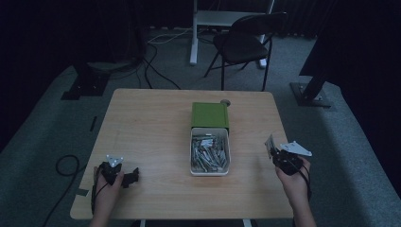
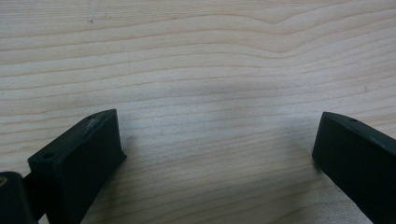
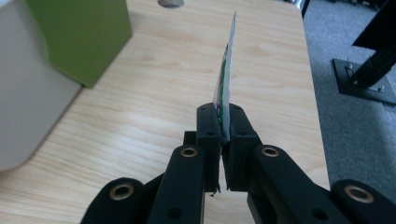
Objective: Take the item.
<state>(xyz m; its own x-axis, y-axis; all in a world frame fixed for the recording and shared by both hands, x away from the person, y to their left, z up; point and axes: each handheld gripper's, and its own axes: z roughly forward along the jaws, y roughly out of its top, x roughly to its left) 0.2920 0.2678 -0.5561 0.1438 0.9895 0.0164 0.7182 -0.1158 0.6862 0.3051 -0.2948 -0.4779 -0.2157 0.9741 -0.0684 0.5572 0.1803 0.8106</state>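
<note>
A white tray (image 1: 193, 156) full of several flat sachets sits mid-table, with a green box (image 1: 210, 115) butted against its far end. My right gripper (image 1: 273, 150) hovers at the table's right edge, shut on one thin sachet (image 3: 226, 74) that stands up edge-on between its pads, white with green and red print. The same sachet (image 1: 270, 143) shows as a small pale flag above the hand. My left gripper (image 1: 134, 175) rests at the front left of the wooden table (image 1: 151, 132), and its jaws stand wide open over bare wood with nothing between the fingers (image 2: 84, 158).
A small round grommet (image 1: 225, 101) sits at the table's far edge behind the green box. The tray's pale wall (image 3: 23, 93) and the green box (image 3: 79, 32) lie left of the right gripper. Beyond the table stand a dark folding chair (image 1: 243, 42) and stand bases on grey carpet.
</note>
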